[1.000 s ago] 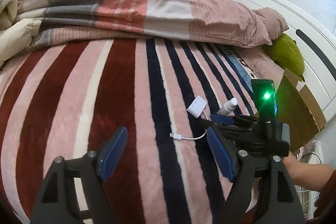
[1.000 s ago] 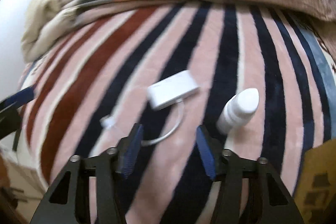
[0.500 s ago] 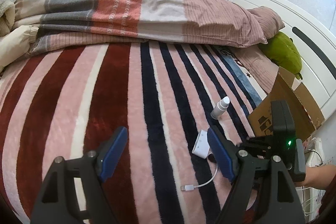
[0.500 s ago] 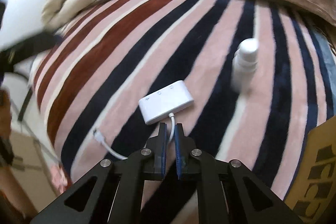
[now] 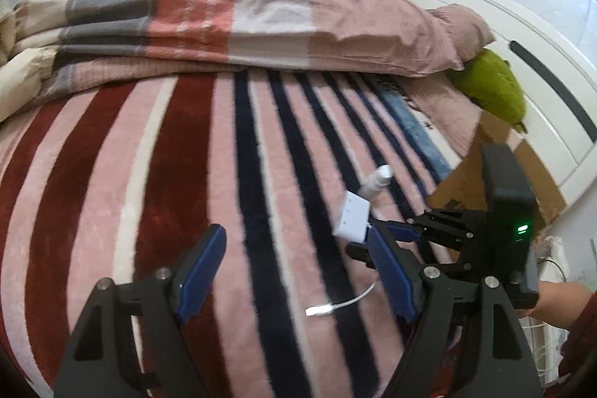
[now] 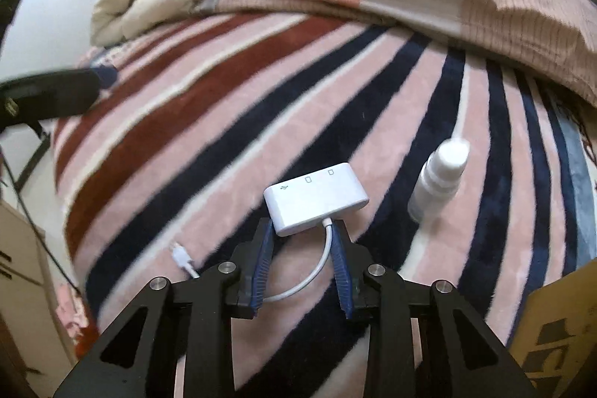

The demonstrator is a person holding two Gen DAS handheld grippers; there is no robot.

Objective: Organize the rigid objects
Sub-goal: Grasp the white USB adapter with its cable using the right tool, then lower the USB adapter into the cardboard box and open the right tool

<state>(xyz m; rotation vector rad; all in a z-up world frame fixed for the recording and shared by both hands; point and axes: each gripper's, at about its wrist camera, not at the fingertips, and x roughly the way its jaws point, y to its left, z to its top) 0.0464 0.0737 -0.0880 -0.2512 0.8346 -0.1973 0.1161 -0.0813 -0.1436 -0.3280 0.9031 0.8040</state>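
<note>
A white adapter with a short white cable sits at the tips of my right gripper. The blue pads clasp its near end, where the cable comes out, and the jaws are opening slightly. From the left wrist the adapter looks tilted up off the striped blanket, its plug trailing below. A small white bottle lies on the blanket just right of the adapter. My left gripper hovers open over the blanket with nothing between its fingers, left of the right gripper.
A cardboard box stands at the bed's right edge, its corner also visible. A folded quilt and pillow span the far side. A green plush lies by the white headboard. A person's hand holds the right gripper.
The right gripper went from open beside the adapter to pinched on its cable, then widened around the adapter's near end. The adapter shifted and tipped up. The left gripper stayed open and nearly still.
</note>
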